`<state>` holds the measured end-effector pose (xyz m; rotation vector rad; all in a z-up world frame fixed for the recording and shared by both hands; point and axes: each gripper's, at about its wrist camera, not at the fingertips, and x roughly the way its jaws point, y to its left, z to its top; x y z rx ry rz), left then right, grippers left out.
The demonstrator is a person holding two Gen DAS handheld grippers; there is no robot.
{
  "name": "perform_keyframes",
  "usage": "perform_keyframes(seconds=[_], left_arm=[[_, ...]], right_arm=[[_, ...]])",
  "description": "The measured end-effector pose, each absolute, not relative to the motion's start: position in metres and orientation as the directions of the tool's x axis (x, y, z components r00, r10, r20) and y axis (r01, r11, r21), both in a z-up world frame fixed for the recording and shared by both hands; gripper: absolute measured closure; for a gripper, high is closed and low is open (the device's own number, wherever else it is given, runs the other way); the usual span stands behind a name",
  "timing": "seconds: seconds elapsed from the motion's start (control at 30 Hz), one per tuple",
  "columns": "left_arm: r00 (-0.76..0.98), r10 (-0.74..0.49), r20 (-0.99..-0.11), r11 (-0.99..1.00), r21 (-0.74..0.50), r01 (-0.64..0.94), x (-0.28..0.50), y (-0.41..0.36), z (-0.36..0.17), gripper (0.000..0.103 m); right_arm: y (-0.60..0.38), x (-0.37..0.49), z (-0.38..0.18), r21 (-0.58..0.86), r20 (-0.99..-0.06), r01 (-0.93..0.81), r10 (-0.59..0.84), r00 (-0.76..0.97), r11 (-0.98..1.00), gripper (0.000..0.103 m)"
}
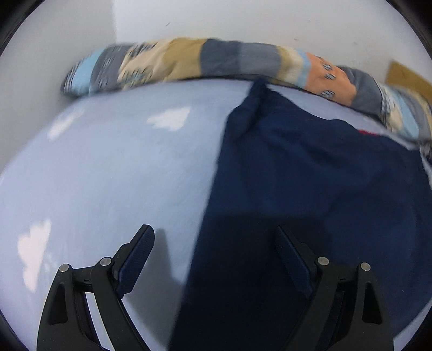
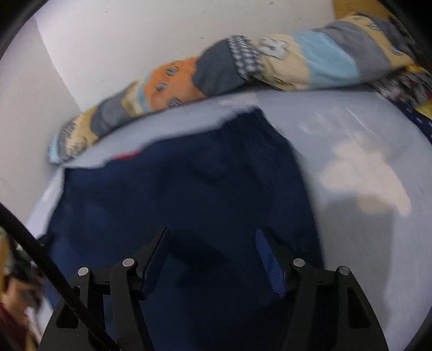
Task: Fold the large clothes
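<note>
Left gripper (image 1: 213, 237), bottom centre of its view, jaws spread wide, nothing between them, straddling the left edge of the navy garment (image 1: 310, 175). Right gripper (image 2: 212, 240), low centre, jaws apart and empty, above the same navy garment (image 2: 175, 189). The garment lies spread on the pale blue bed sheet (image 1: 108, 167), with a patchwork bolster (image 1: 216, 59) along the white wall (image 1: 243, 19) at the top.
</note>
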<state>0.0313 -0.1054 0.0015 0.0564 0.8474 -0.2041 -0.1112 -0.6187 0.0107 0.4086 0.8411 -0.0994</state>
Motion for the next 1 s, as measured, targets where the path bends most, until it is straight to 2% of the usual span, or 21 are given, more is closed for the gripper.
perform_keyframes(seconds=[0.1,0.27,0.37,0.53,0.6,0.67,0.73,0.8,0.87,1.0], left_arm=[[0.603,-0.163,-0.781,0.981,-0.064,0.183,0.014,-0.091,0.009,0.013],[0.623,-0.188,-0.759,0.973,-0.056,0.224,-0.033,-0.091,0.045,0.013],[0.592,-0.211,-0.778,0.963,-0.062,0.262,-0.054,-0.106,0.056,0.013],[0.602,-0.153,-0.784,0.942,0.069,0.329,-0.085,-0.153,0.055,0.013],[0.635,-0.104,-0.766,0.933,0.147,0.330,-0.089,-0.167,0.048,0.013],[0.651,-0.038,-0.758,0.928,0.215,0.305,-0.088,-0.169,0.035,0.013],[0.608,-0.024,-0.793,0.936,0.195,0.292,-0.079,-0.157,0.019,0.011],[0.548,-0.032,-0.836,0.959,0.128,0.252,-0.073,-0.139,0.007,0.004],[0.498,-0.083,-0.863,0.975,0.033,0.220,-0.067,-0.123,0.003,0.002],[0.559,-0.099,-0.823,0.980,0.017,0.200,-0.070,-0.111,0.022,0.002]], right_arm=[[-0.627,-0.132,0.006,0.301,-0.768,0.316,0.033,0.639,0.900,0.041],[-0.626,-0.169,0.068,0.350,-0.756,0.375,0.023,0.654,0.858,0.037],[-0.608,-0.183,0.090,0.399,-0.758,0.365,0.078,0.648,0.841,0.037],[-0.557,-0.198,0.080,0.389,-0.789,0.334,0.123,0.602,0.859,0.036],[-0.539,-0.195,0.060,0.335,-0.845,0.319,0.133,0.518,0.887,0.037],[-0.535,-0.195,0.044,0.237,-0.881,0.320,0.064,0.470,0.917,0.037],[-0.547,-0.196,0.030,0.158,-0.908,0.335,0.003,0.420,0.929,0.039],[-0.566,-0.201,0.018,0.179,-0.921,0.376,0.020,0.390,0.909,0.040],[-0.579,-0.206,0.016,0.194,-0.924,0.400,0.030,0.381,0.896,0.049],[-0.584,-0.208,0.027,0.211,-0.912,0.428,0.019,0.410,0.879,0.050]])
